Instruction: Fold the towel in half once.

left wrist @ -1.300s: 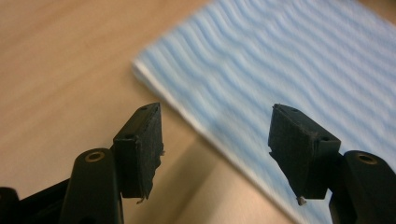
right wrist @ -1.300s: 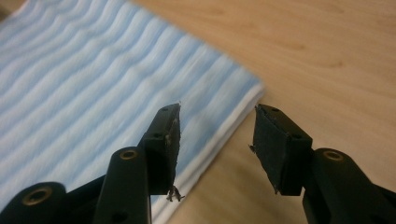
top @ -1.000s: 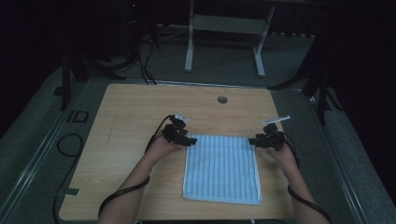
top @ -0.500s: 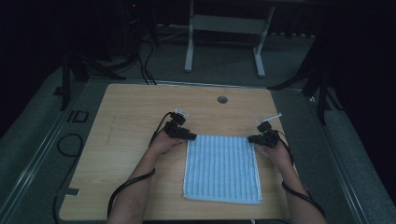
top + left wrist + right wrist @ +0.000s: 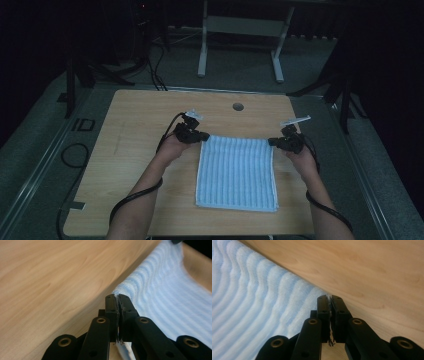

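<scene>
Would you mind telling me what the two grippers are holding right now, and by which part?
Both hold the light blue striped towel by its far corners: the left gripper is shut on one, the right gripper on the other.

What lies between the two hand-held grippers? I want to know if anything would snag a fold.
In the high view, only the far edge of the blue striped towel spans from the left hand-held gripper to the right hand-held gripper; each is shut on a corner.

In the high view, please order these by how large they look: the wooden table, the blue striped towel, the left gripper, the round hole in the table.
1. wooden table
2. blue striped towel
3. left gripper, pinching the towel's far left corner
4. round hole
</scene>
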Demonstrator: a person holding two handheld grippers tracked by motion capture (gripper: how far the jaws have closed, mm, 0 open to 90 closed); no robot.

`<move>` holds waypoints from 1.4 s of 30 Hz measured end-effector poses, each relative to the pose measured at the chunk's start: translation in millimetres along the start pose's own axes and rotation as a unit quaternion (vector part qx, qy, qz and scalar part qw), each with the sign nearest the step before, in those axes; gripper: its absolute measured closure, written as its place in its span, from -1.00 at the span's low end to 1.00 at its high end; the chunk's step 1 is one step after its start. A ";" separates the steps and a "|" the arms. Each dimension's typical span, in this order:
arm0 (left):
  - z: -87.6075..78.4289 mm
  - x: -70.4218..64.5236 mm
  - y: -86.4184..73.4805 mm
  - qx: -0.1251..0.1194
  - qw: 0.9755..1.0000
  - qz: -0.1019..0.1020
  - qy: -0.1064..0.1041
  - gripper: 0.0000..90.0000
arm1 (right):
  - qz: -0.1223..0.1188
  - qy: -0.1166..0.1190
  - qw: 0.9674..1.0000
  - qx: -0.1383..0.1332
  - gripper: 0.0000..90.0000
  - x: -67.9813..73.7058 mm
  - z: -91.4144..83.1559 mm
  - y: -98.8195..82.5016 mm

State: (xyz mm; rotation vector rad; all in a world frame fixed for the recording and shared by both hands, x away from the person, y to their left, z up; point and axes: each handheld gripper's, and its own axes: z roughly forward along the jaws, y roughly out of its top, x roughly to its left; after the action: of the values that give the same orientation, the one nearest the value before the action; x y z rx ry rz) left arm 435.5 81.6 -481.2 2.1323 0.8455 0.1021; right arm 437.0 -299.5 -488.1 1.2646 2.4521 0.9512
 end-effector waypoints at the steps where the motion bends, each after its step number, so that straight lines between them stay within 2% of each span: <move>1: -6.3 -2.4 0.6 -0.008 1.000 0.008 0.005 0.93 | -0.002 0.002 1.000 -0.007 0.91 1.5 -3.9 0.3; 3: -18.0 -6.7 0.2 -0.020 1.000 0.009 -0.009 0.93 | -0.008 0.006 1.000 -0.025 0.91 6.7 -15.2 -0.5; 4: -23.0 -10.8 -1.4 -0.025 1.000 0.017 -0.005 0.93 | -0.014 0.009 0.999 -0.034 0.91 10.2 -20.9 -1.7; 7: -36.9 -23.4 -10.8 -0.027 0.999 0.028 -0.015 0.93 | -0.037 0.018 0.998 -0.050 0.91 24.4 -38.8 -9.1; 10: -48.4 -36.7 -24.5 -0.044 0.999 0.007 -0.031 0.93 | -0.064 0.009 0.996 -0.064 0.91 39.8 -55.4 -20.2; 12: -53.3 -45.2 -31.6 -0.041 0.999 0.011 -0.033 0.92 | -0.077 0.013 0.994 -0.075 0.91 50.1 -66.4 -28.5; 16: -64.9 -63.2 -51.2 -0.045 0.998 0.021 -0.035 0.92 | -0.093 0.028 0.992 -0.084 0.91 68.6 -83.7 -48.3; 20: -69.4 -84.2 -69.9 -0.042 0.998 0.032 -0.033 0.92 | -0.114 0.023 0.990 -0.083 0.91 89.8 -94.6 -72.3; 24: -71.2 -101.9 -87.0 -0.035 0.997 0.048 -0.041 0.92 | -0.112 0.029 0.991 -0.071 0.91 101.1 -97.1 -95.7; 28: -68.3 -112.0 -102.6 -0.021 0.997 0.048 -0.056 0.91 | -0.106 0.044 0.992 -0.059 0.91 107.9 -97.0 -115.6; 31: -64.6 -115.9 -113.4 -0.015 0.997 0.039 -0.069 0.91 | -0.094 0.056 0.992 -0.055 0.91 108.8 -94.3 -128.4; 33: -61.7 -119.4 -119.4 -0.009 0.997 0.038 -0.064 0.91 | -0.083 0.056 0.993 -0.059 0.91 107.9 -92.1 -134.6; 35: -58.7 -122.8 -124.6 0.005 0.996 0.030 -0.080 0.90 | -0.068 0.071 0.994 -0.047 0.89 106.0 -87.8 -140.6; 36: -58.8 -126.1 -126.1 0.018 0.996 0.027 -0.081 0.86 | -0.065 0.073 0.994 -0.043 0.84 106.6 -86.9 -144.4; 37: -60.1 -127.9 -126.3 0.022 0.996 0.025 -0.078 0.67 | -0.063 0.078 0.994 -0.037 0.55 106.3 -87.8 -148.4; 38: -62.6 -129.5 -125.2 0.023 0.997 0.022 -0.077 0.46 | -0.061 0.074 0.995 -0.038 0.41 106.0 -90.0 -150.0; 39: -65.8 -130.6 -123.7 0.017 0.997 0.023 -0.072 0.30 | -0.056 0.064 0.995 -0.046 0.44 105.1 -95.0 -151.7; 41: -69.1 -130.1 -119.5 0.007 0.997 0.028 -0.072 0.26 | -0.041 0.062 0.995 -0.070 0.39 101.3 -103.7 -151.0; 42: -69.1 -130.1 -119.5 0.007 0.997 0.028 -0.072 0.17 | -0.041 0.062 0.995 -0.070 0.39 101.3 -103.7 -151.0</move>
State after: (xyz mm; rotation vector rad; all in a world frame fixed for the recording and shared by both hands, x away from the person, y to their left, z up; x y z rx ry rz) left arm 247.4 101.7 -495.0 2.1487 0.7045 -0.0278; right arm 229.9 -328.9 -495.5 1.0817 2.4582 1.1885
